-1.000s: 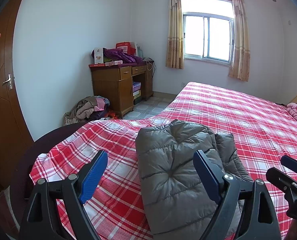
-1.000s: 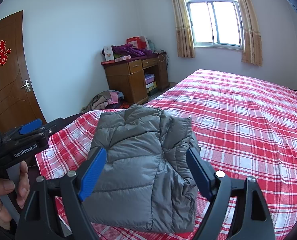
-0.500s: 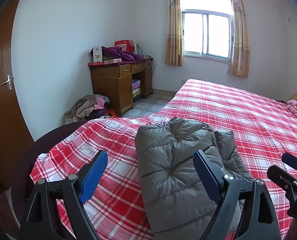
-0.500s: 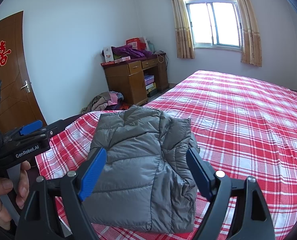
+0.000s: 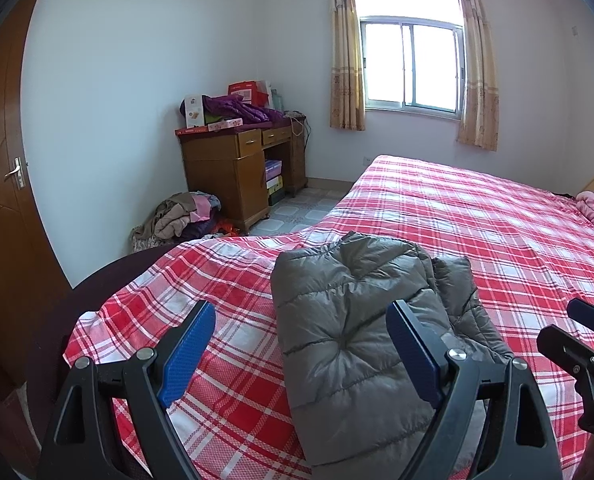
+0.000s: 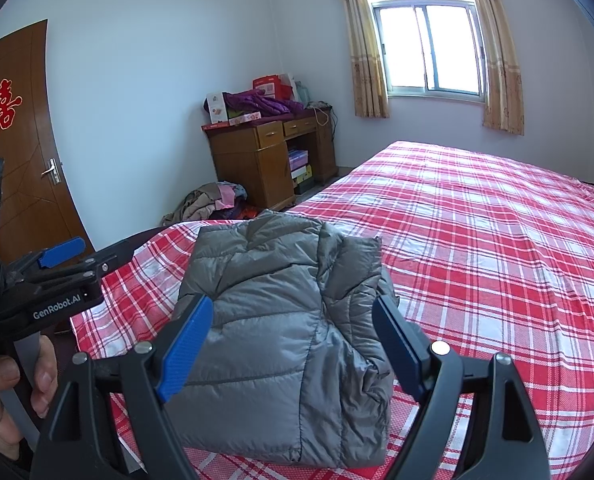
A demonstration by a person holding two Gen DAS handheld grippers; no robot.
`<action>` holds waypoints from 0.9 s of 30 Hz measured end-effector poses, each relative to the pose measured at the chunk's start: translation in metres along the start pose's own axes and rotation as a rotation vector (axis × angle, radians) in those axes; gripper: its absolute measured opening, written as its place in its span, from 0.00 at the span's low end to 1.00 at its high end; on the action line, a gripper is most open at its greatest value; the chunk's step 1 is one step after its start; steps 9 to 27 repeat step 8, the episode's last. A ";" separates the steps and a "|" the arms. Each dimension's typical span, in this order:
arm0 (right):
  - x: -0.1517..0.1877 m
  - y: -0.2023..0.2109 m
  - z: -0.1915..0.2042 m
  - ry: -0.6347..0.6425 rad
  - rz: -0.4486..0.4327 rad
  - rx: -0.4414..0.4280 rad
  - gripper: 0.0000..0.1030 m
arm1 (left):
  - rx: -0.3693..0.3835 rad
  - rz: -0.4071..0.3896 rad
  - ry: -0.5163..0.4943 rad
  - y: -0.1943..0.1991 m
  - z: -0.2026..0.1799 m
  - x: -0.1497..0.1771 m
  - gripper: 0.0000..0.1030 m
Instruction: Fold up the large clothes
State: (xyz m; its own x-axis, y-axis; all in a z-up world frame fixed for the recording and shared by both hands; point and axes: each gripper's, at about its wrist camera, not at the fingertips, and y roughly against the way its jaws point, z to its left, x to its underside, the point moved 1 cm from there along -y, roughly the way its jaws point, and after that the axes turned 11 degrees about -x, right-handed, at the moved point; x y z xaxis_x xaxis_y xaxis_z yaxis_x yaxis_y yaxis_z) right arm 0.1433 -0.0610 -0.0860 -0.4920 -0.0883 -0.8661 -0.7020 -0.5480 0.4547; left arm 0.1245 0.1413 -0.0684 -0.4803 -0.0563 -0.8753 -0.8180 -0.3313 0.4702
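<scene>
Nothing shifts since a second ago: you hold the left gripper [image 5: 301,350] and right gripper [image 6: 293,340] wide and empty above the folded grey jacket [image 6: 281,312] near the bed's [image 6: 497,240] front-left corner, so folding looks done.

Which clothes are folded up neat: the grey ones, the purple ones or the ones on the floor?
The grey puffer jacket on the bed. The purple clothes on the desk and the floor pile lie in loose heaps.
</scene>
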 end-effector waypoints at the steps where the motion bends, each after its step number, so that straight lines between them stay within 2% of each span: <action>1: 0.000 0.000 0.000 0.000 0.001 0.000 0.82 | -0.009 -0.002 -0.003 -0.001 0.000 0.001 0.85; 8: 0.002 -0.001 -0.002 -0.003 0.005 0.001 0.82 | -0.009 -0.007 -0.033 -0.002 -0.007 0.003 0.85; 27: 0.002 -0.001 -0.002 -0.003 0.005 0.001 0.82 | -0.009 -0.007 -0.033 -0.002 -0.007 0.003 0.85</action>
